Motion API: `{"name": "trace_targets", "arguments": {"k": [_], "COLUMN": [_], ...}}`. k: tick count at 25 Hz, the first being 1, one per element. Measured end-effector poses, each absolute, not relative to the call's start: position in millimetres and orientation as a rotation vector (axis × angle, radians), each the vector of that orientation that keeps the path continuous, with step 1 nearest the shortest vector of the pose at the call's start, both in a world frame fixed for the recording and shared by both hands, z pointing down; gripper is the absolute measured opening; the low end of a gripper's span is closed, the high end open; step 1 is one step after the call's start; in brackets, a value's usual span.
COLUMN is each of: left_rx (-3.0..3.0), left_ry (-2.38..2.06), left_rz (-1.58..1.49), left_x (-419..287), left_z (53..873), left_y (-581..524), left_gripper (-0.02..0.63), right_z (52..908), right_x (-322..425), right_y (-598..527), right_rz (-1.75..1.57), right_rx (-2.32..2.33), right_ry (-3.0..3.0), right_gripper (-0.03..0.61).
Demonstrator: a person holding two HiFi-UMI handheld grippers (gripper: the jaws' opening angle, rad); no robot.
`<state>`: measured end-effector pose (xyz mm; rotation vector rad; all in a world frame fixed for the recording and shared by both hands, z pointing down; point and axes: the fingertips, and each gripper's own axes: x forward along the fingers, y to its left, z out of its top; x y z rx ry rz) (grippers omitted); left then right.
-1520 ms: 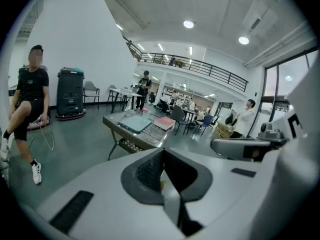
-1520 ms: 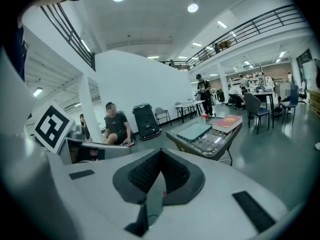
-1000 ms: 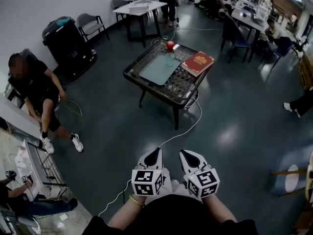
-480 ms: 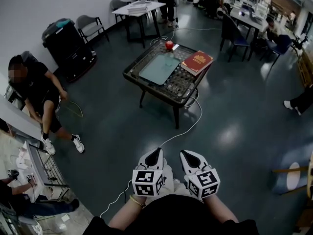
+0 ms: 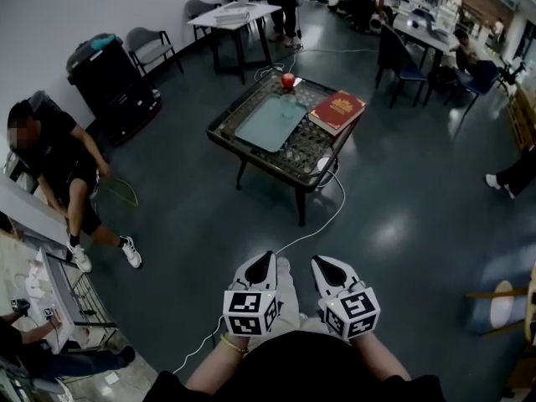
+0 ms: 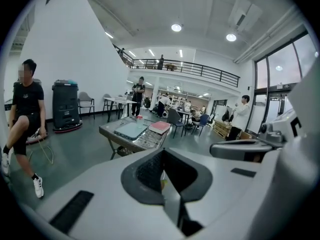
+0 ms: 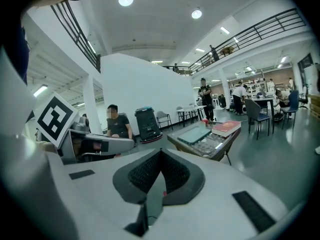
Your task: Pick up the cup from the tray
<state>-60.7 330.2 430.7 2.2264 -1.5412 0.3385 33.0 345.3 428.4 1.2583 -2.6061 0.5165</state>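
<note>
Both tongs inch forward from a second ago; left gripper (image 5: 266,260) and right gripper (image 5: 322,263) sit side by side, jaws fully closed on nothing. Well ahead, the cup (image 5: 287,81) stands at the far end of the tray (image 5: 268,124) on the table (image 5: 301,145).

Cup (image 5: 289,101) at far end of tray (image 5: 264,124): clear, outline barely resolvable. Red item (image 5: 288,79) just beyond tray: too small to identify. Book (image 5: 337,110) right of tray: cover print unreadable. Surface (image 5: 306,151) far legs hidden behind its top.
</note>
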Motion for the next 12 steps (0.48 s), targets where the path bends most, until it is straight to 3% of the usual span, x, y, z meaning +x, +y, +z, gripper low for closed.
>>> {"name": "trace_targets", "arguments": {"k": [12], "left_rx": [2.234], "left_ry": [-1.5], "left_rz": [0.377], "left_x": [-60], "left_z": [445], "left_y": [252], "left_gripper": [0.008], "right_z": [439], "right_x": [33], "right_y": [267], "right_rz": [0.561], "right_rx": [1.28], "right_ry": [-2.568], "right_gripper": [0.002]}}
